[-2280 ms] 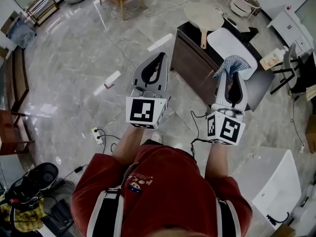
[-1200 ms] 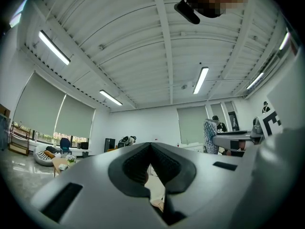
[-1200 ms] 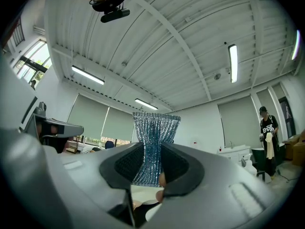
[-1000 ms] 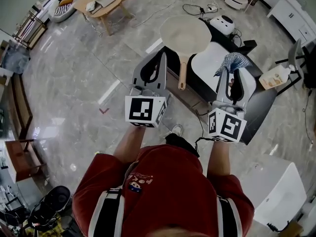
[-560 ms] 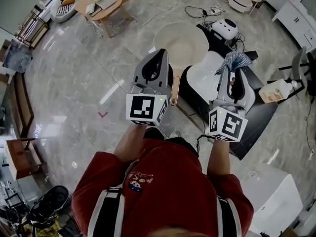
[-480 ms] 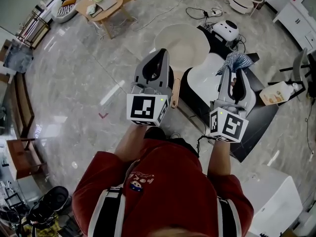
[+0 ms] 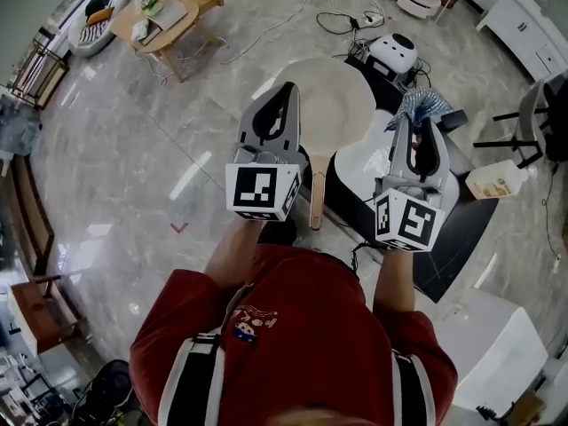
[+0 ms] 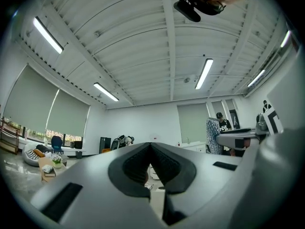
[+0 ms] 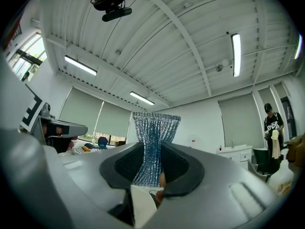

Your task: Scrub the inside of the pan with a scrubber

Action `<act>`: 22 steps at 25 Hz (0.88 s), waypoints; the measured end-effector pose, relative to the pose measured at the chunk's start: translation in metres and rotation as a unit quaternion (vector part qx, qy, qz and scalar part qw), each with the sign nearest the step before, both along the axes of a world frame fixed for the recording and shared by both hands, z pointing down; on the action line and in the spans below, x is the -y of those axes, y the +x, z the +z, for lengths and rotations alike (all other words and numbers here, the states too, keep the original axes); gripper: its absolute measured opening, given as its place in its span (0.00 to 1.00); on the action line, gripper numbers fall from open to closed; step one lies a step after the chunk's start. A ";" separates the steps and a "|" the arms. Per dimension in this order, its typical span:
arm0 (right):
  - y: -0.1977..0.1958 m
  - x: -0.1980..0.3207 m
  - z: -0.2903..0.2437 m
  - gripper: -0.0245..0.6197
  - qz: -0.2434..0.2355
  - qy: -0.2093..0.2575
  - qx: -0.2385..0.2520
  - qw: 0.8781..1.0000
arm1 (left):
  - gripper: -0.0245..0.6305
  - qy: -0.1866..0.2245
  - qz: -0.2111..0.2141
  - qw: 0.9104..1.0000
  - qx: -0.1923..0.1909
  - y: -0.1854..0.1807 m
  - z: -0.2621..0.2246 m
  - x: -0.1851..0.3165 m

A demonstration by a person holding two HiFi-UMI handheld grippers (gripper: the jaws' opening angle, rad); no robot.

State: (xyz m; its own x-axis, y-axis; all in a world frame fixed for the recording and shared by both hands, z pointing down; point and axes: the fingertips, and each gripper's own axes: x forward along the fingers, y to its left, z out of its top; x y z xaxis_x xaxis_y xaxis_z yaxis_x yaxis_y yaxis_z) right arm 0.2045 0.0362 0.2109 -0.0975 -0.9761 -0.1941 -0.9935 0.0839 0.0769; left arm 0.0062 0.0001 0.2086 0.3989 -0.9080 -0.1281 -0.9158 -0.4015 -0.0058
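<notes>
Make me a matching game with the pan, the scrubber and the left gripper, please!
Things:
1. pan
2. scrubber
3. left gripper

States:
A. shut, with nothing in it
B. cream, with a wooden handle
C. sparkly blue-silver, pinched in the right gripper

Pairs: 1-B, 2-C, 3-A

Red shirt, grey hand-held grippers

The person wears a red short-sleeved shirt (image 7: 302, 344) with a small printed emblem (image 7: 245, 324) and black-and-white shoulder straps (image 7: 192, 382). The left gripper (image 7: 286, 96) and right gripper (image 7: 414, 124) have pale grey moulded shells and dark-lined jaws. The left cube (image 7: 260, 192) and right cube (image 7: 408, 222) are white with black square markers.
</notes>
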 end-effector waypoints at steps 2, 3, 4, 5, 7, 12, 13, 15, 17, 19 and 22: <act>-0.004 0.020 -0.003 0.23 0.006 -0.004 -0.005 1.000 | 0.05 0.001 0.008 1.000 -0.001 -0.003 -0.002 0.021; -0.008 0.030 -0.005 0.23 0.010 -0.006 -0.008 1.000 | 0.04 0.001 0.013 1.000 0.000 -0.006 -0.003 0.031; -0.012 0.041 -0.007 0.23 0.013 -0.008 -0.012 1.000 | 0.05 0.000 0.018 1.000 0.000 -0.009 -0.003 0.042; -0.015 0.051 -0.006 0.23 0.016 -0.011 -0.016 1.000 | 0.04 -0.001 0.023 1.000 0.000 -0.013 -0.002 0.052; -0.019 0.068 -0.003 0.23 0.022 -0.017 -0.025 0.999 | 0.04 -0.003 0.034 0.999 0.000 -0.017 0.000 0.072; -0.016 0.097 -0.003 0.23 0.046 -0.027 -0.039 0.998 | 0.04 -0.010 0.065 0.998 -0.016 -0.014 0.006 0.112; -0.014 0.101 -0.003 0.23 0.052 -0.028 -0.041 0.997 | 0.04 -0.010 0.074 0.997 -0.017 -0.011 0.006 0.118; -0.010 0.107 -0.004 0.23 0.060 -0.033 -0.043 0.997 | 0.04 -0.009 0.089 0.996 -0.017 -0.005 0.003 0.127; -0.005 0.113 -0.003 0.23 0.066 -0.039 -0.042 0.996 | 0.04 -0.012 0.096 0.995 -0.016 0.000 0.003 0.135; 0.000 0.118 0.002 0.23 0.065 -0.047 -0.038 0.996 | 0.04 -0.018 0.097 0.995 -0.013 0.007 0.007 0.140; 0.010 0.125 0.013 0.23 0.053 -0.057 -0.032 0.996 | 0.04 -0.023 0.090 0.996 -0.005 0.017 0.014 0.145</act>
State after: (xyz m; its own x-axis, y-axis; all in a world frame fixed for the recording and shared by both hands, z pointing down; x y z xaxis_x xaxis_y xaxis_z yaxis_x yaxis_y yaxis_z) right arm 0.2143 -0.0891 0.2239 -0.0005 -0.9970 -0.0771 -0.9905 -0.0101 0.1370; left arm 0.0237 -0.1449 0.2226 0.5554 -0.8263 -0.0929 -0.8284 -0.5596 0.0245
